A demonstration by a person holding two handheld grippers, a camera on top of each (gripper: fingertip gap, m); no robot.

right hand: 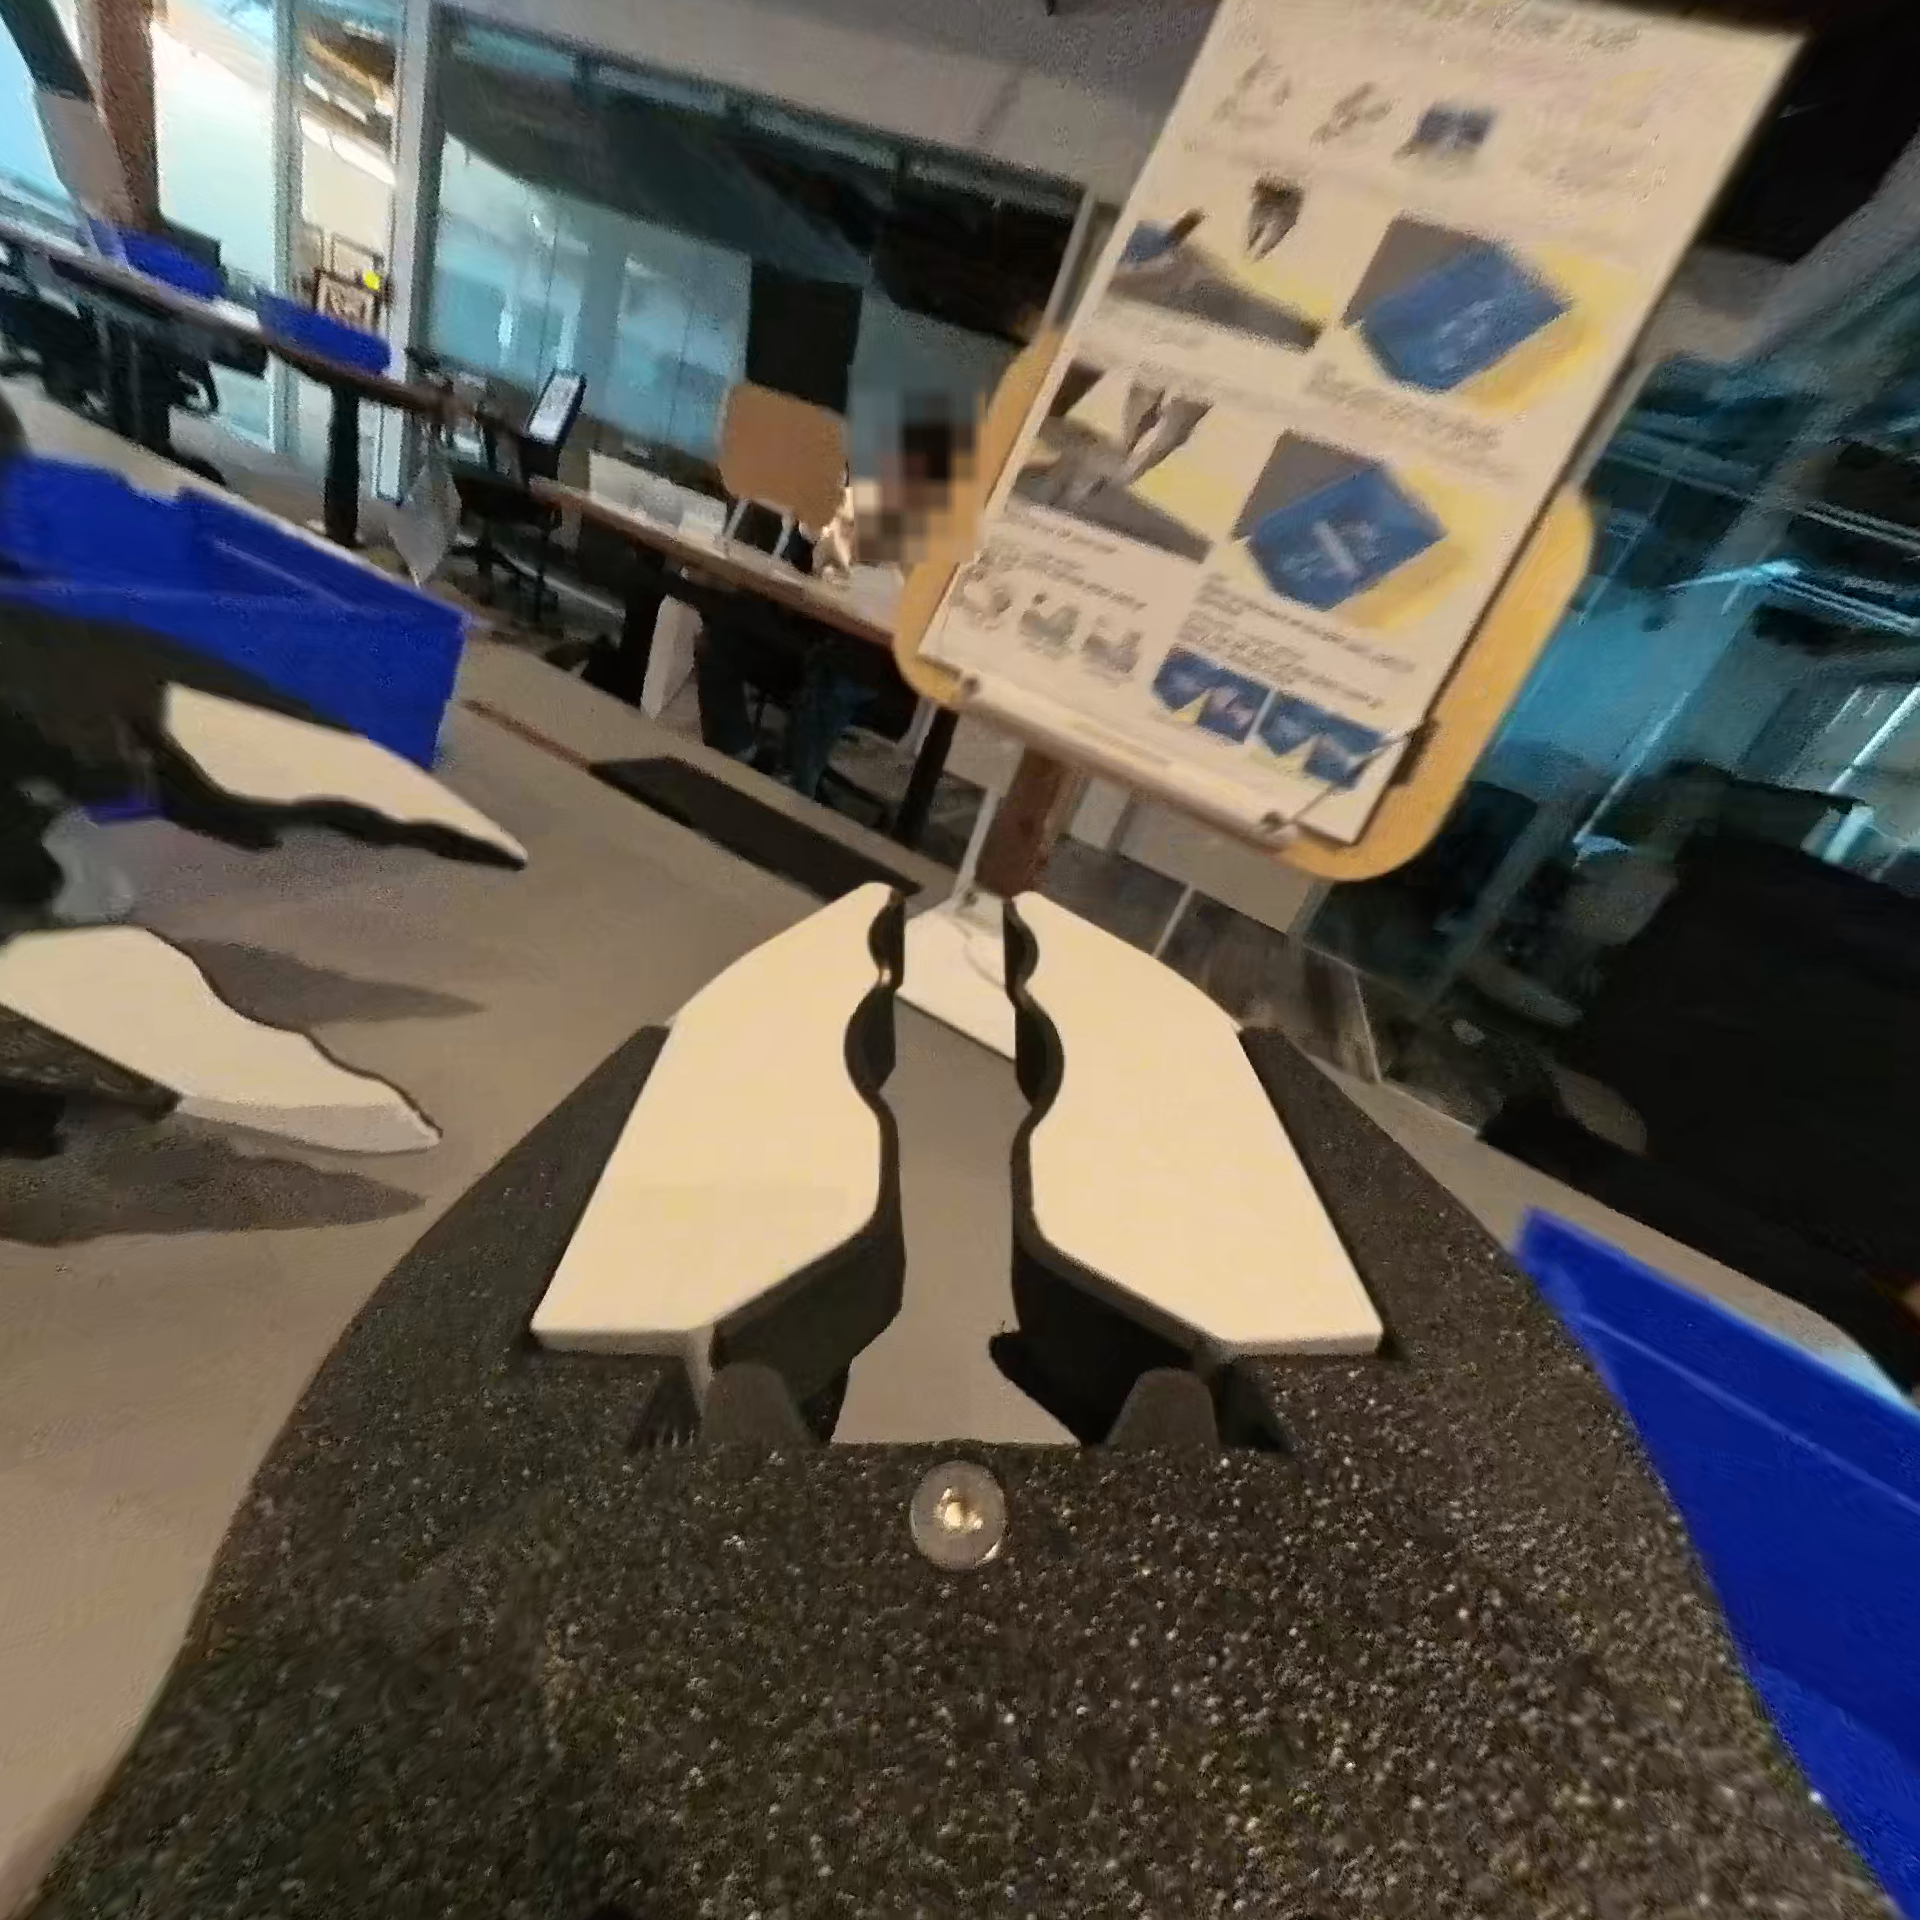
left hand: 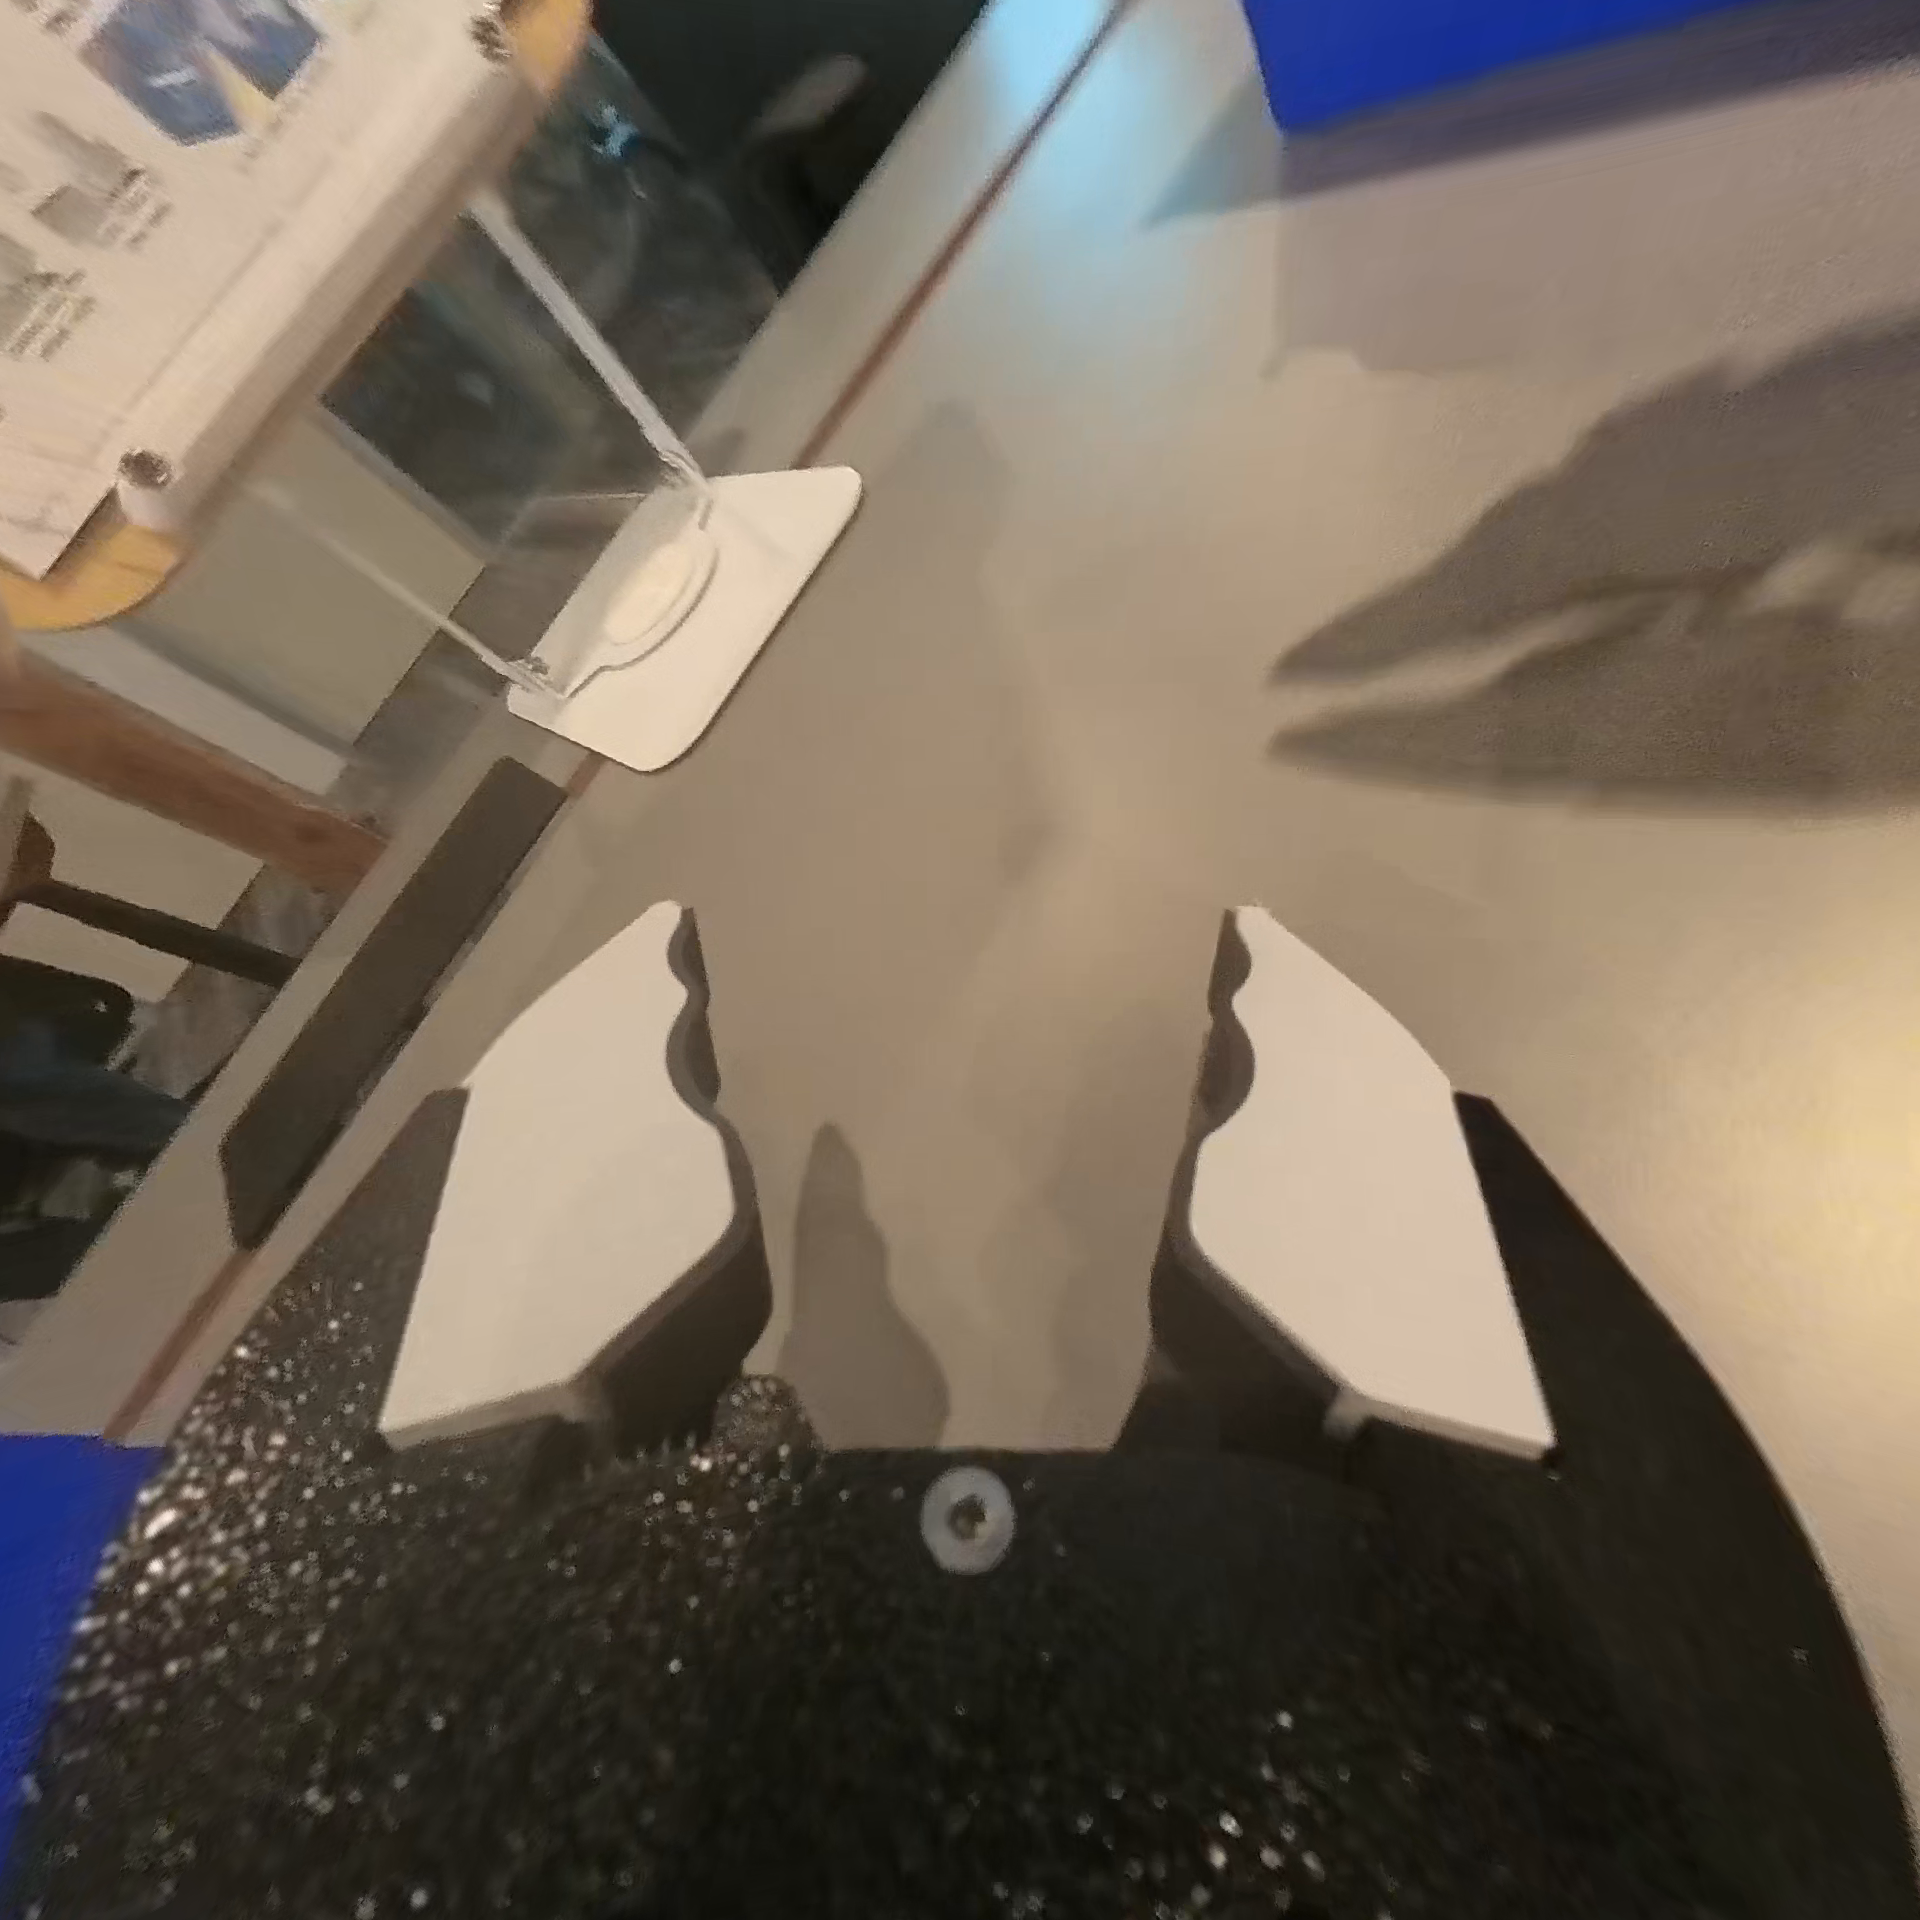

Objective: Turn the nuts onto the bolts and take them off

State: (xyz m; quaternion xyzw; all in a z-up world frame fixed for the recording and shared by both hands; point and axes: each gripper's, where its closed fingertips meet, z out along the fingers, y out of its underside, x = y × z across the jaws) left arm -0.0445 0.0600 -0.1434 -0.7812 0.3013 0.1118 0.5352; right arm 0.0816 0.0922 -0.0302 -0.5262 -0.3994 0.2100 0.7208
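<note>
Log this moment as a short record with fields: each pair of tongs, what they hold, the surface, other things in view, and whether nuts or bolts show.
left tongs: wide open, empty, over bare table
right tongs: narrow gap between the fingers, nothing between them
table: grey, with a shadow at right
sign stand: printed sheet on a wooden board, on a white base plate near the table edge
blue bin: at the right edge, contents hidden
nuts and bolts: none visible in either view
image quality: motion blur in both views
</note>
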